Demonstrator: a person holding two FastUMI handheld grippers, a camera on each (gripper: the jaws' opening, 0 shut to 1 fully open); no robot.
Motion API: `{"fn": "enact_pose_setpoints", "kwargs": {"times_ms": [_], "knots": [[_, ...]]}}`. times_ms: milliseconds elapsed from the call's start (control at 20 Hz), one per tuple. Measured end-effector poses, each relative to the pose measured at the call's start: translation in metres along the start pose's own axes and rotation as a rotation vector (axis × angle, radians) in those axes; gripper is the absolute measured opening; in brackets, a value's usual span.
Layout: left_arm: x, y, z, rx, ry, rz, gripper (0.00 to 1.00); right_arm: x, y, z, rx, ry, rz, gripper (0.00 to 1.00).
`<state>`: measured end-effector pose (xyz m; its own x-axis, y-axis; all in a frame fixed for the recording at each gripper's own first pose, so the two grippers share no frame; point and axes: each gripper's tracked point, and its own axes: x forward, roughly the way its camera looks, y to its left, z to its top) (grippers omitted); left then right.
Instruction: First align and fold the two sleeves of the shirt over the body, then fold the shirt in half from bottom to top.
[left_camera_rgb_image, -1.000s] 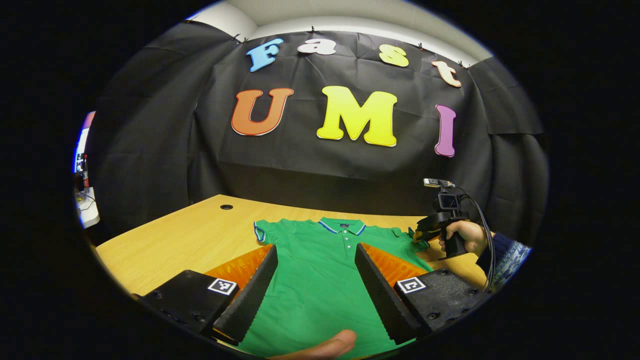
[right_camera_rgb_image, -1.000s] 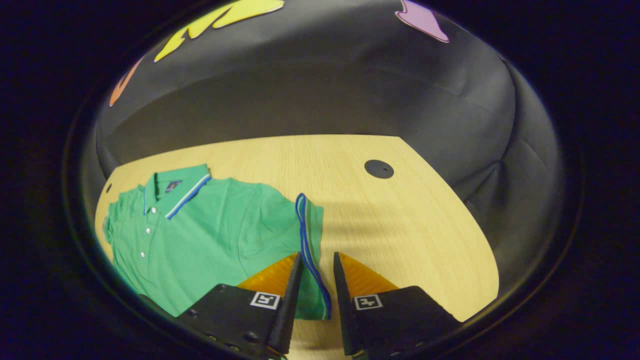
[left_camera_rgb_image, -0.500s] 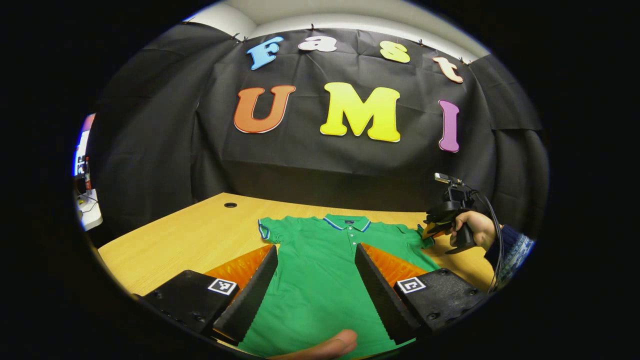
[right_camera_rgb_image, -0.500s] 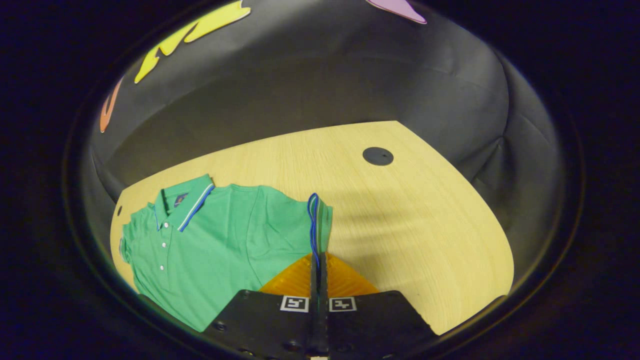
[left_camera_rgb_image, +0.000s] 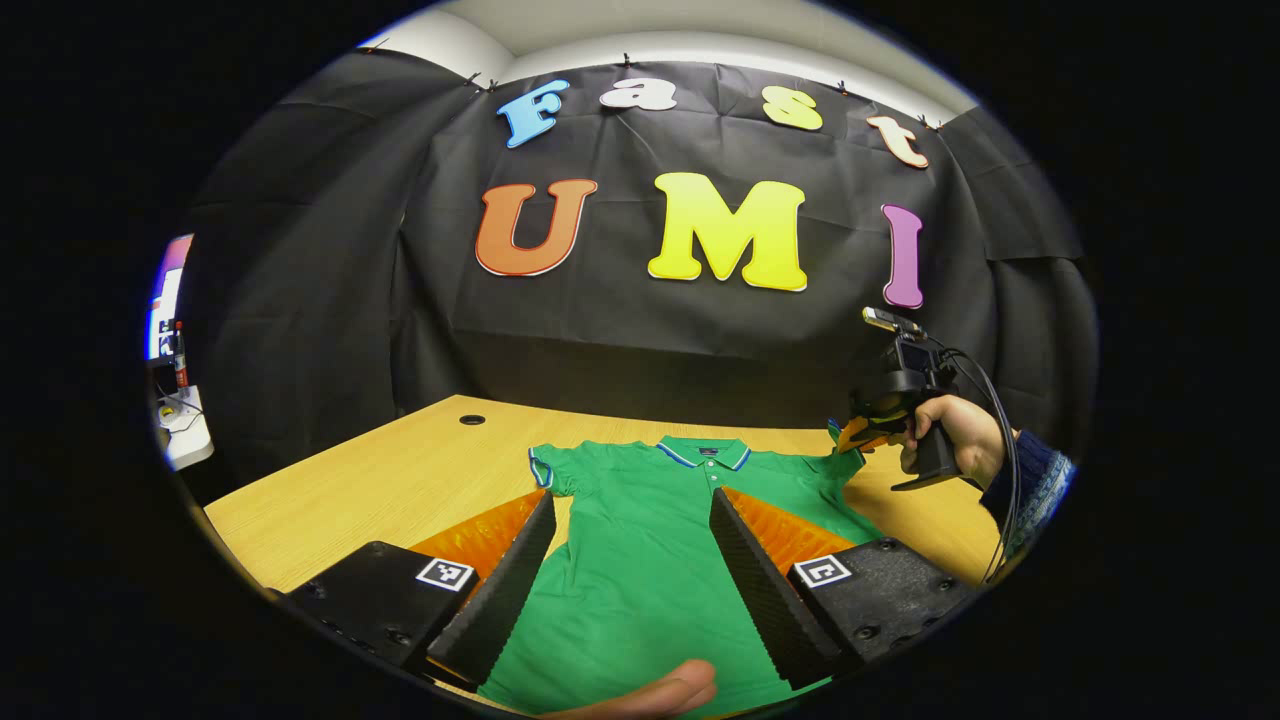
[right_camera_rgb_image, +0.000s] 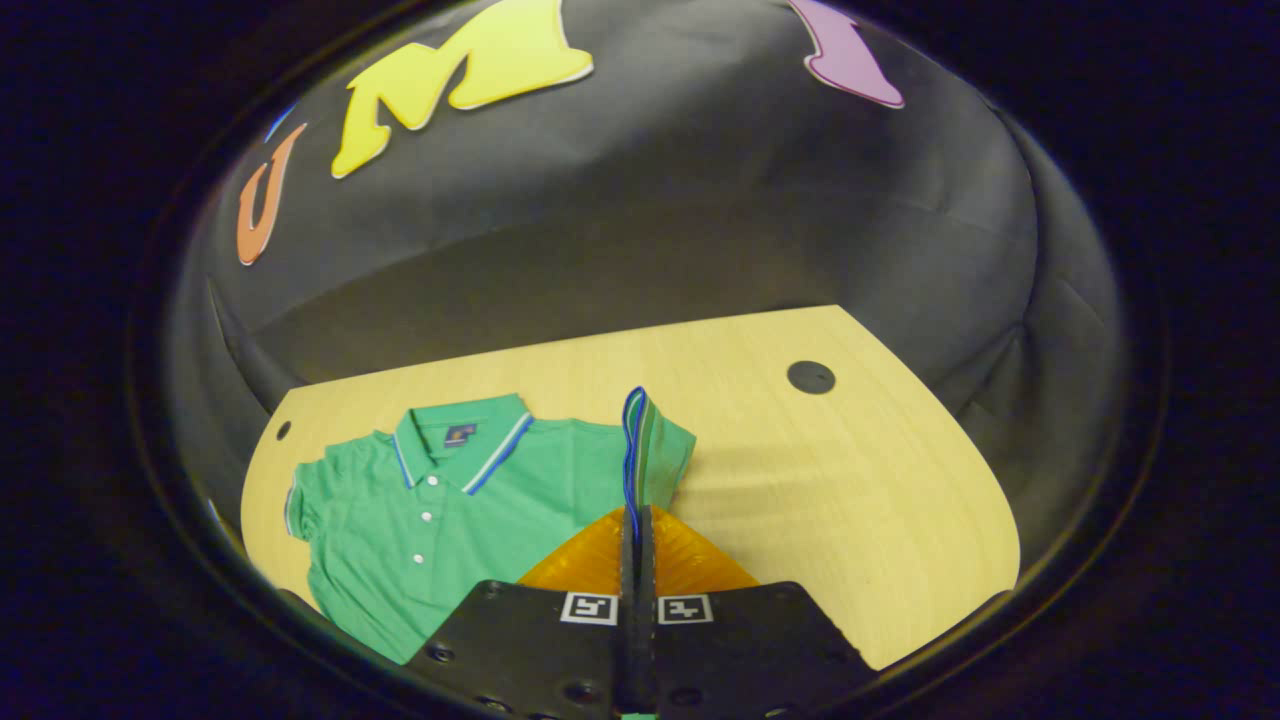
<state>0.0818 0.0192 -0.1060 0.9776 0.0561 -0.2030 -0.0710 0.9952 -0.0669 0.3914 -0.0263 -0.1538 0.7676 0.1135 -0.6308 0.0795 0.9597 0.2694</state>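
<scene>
A green polo shirt with blue-and-white trim lies face up on the wooden table, collar toward the back wall. My left gripper hovers open above the shirt's body, with nothing between its fingers. In the right gripper view, my right gripper is shut on the trimmed cuff of the shirt's right sleeve, which stands lifted off the table. The left gripper view also shows that right gripper, held by a hand, with the sleeve raised. The left sleeve lies flat.
A fingertip shows at the bottom edge of the left gripper view. The table has a cable hole near its back right and another hole at its back left. Bare wood stretches to the right of the shirt.
My right gripper went from open around the sleeve cuff to shut on it, then lifted the sleeve up off the table. My left gripper stayed open over the body.
</scene>
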Motion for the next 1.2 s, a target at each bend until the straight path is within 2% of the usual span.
{"fn": "enact_pose_setpoints", "kwargs": {"times_ms": [200,350,450,500,550,600,650,700,750,800,850,1100,1200], "knots": [[0.0,0.008,0.002,0.016,-0.001,0.015,1.0,0.007,0.055,-0.011,-0.01,0.018,0.068,0.0],[0.001,0.008,-0.001,-0.002,0.01,0.02,1.0,0.019,0.079,-0.024,-0.001,0.035,0.093,0.0],[0.0,-0.002,-0.006,-0.006,0.028,-0.006,0.99,0.022,0.09,-0.028,0.016,0.034,0.12,0.03],[0.0,-0.005,-0.008,0.0,0.034,-0.013,0.97,0.023,0.091,-0.03,0.015,0.029,0.124,0.16],[0.0,-0.006,-0.008,0.008,0.035,-0.014,0.97,0.021,0.094,-0.031,0.011,0.019,0.133,0.19],[0.0,-0.009,-0.009,0.016,0.036,-0.016,0.97,0.017,0.095,-0.031,-0.003,0.006,0.138,0.46],[0.001,-0.012,-0.012,0.02,0.039,-0.025,0.97,0.013,0.093,-0.029,-0.024,-0.017,0.136,0.47],[0.002,-0.016,-0.014,0.021,0.042,-0.041,0.97,0.007,0.093,-0.027,-0.047,-0.042,0.14,0.64],[0.002,-0.017,-0.016,0.016,0.051,-0.046,0.97,-0.001,0.092,-0.026,-0.071,-0.062,0.137,0.77],[0.002,-0.016,-0.017,0.012,0.056,-0.043,0.97,-0.009,0.09,-0.023,-0.091,-0.089,0.134,0.95],[0.002,-0.014,-0.017,0.013,0.061,-0.038,0.97,-0.019,0.089,-0.021,-0.101,-0.115,0.14,0.98],[0.007,-0.005,-0.011,0.014,0.076,0.0,0.97,-0.086,0.083,-0.021,-0.084,-0.212,0.189,0.96],[0.012,0.0,0.002,0.013,0.065,0.008,0.97,-0.117,0.073,-0.019,-0.107,-0.278,0.178,0.96]]}}
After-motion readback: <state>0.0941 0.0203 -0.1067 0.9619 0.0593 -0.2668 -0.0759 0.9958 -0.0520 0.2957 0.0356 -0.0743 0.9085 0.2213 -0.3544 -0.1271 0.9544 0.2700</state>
